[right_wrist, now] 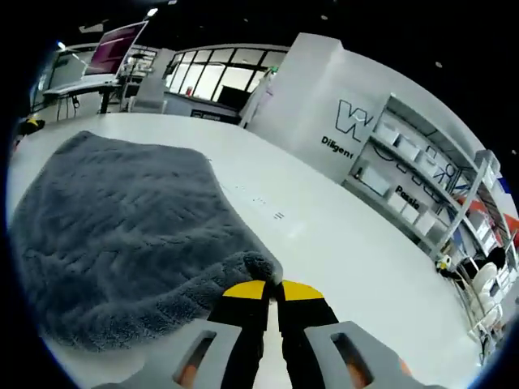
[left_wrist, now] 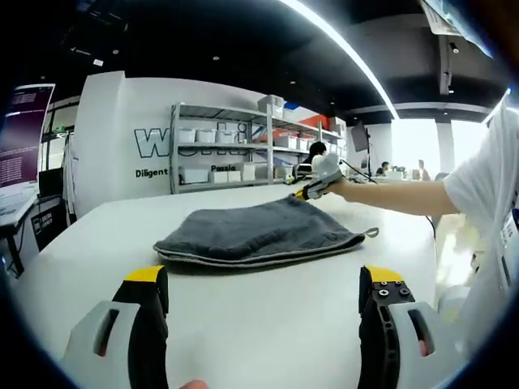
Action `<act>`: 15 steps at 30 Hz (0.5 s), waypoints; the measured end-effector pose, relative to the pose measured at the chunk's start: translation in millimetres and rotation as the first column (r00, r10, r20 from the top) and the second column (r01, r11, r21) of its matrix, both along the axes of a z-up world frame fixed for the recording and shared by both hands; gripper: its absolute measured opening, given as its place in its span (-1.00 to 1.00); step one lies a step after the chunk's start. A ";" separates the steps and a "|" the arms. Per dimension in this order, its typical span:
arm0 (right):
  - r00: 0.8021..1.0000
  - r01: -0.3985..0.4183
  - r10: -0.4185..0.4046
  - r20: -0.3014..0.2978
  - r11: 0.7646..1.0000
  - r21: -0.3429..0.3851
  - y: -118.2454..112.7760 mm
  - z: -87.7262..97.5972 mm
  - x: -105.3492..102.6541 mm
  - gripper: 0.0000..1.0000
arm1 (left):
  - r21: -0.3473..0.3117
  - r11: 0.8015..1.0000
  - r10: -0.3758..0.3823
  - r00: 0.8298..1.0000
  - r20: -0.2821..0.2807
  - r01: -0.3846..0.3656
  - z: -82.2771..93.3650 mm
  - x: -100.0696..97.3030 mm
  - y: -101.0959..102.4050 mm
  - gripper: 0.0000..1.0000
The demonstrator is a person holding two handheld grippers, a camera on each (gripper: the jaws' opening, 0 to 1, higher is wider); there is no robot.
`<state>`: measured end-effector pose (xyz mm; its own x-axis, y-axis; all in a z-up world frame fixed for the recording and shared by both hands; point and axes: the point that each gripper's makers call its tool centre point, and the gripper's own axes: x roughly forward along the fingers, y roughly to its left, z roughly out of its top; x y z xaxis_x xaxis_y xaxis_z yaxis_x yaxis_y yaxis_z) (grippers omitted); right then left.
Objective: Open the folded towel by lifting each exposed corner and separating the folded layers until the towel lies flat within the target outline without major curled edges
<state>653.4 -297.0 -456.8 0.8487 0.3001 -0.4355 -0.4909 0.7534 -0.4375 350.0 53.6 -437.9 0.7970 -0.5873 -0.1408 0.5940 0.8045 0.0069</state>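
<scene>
Left tongs (left_wrist: 263,304) held wide open; right tongs (right_wrist: 273,288) pressed closed at the end of an outstretched arm (left_wrist: 397,197).

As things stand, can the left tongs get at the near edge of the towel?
Probably yes. The left tongs are open, facing the folded grey towel, with bare white table between them and its near edge. The right tongs pinch the far corner, out of the way.

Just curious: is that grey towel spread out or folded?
Folded: the grey towel shows stacked layers along its near edge; the right gripper is pinching one corner.
</scene>
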 end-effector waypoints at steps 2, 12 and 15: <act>1.000 -0.013 0.013 0.004 0.999 -0.048 1.3 -0.1 4.3 -0.98 | 0.000 1.000 -0.001 1.000 -0.002 0.001 -1.0 0.5 -0.2 0.93; 0.996 -0.058 0.073 0.057 0.972 -0.229 5.6 11.9 34.8 -0.99 | 0.009 1.000 0.000 1.000 0.008 0.000 -0.5 7.7 -0.3 0.93; 0.995 -0.061 0.080 0.066 0.966 -0.252 9.1 13.7 40.4 -0.99 | 0.014 1.000 0.000 1.000 0.009 -0.001 -0.8 8.9 -0.3 0.92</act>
<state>693.8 -287.9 -443.1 0.8623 0.2506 -0.4400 -0.4976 0.5805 -0.6445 358.9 53.4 -438.7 0.7986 -0.5849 -0.1419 0.5934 0.8046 0.0234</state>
